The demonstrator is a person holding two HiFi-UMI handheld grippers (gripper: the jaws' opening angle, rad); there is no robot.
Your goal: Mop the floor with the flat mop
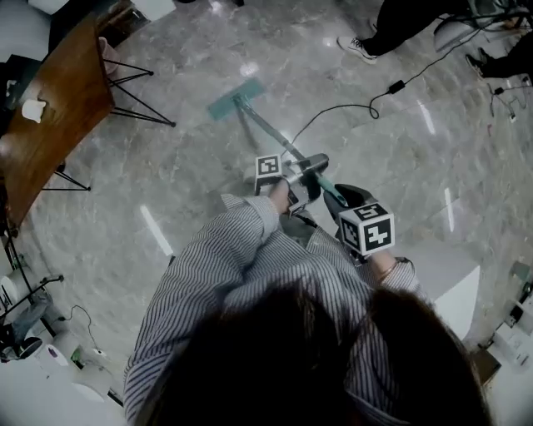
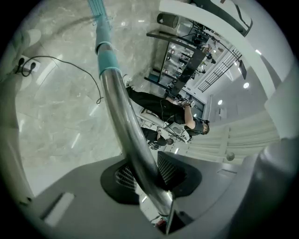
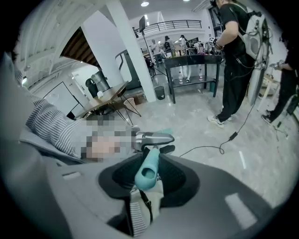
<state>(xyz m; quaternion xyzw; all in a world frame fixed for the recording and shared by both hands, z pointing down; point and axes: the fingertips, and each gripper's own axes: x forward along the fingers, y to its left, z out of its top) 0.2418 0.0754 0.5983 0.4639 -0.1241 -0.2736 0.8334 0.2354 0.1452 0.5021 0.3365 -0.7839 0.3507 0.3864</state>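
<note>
Striped sleeves (image 1: 225, 258) end at left claw (image 2: 142, 175) and right claw (image 3: 148, 175), both clamped on flat mop (image 1: 236, 98) handle.

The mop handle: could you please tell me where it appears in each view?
Head view: mop handle runs diagonally up-left from centre.
Left gripper view: mop handle rises from bottom centre.
Right gripper view: mop handle end-on, lower centre.
Shared landmark: black floor cable.

bright, even indoor light from ceiling lamps (image 3: 145, 3) throws white streaks of glare on the polished floor (image 1: 166, 166) below me, shadows are soft, both my gripper views bend into black fisheye corners, and the close mop handle (image 2: 126, 121) looks slightly blurred.
</note>
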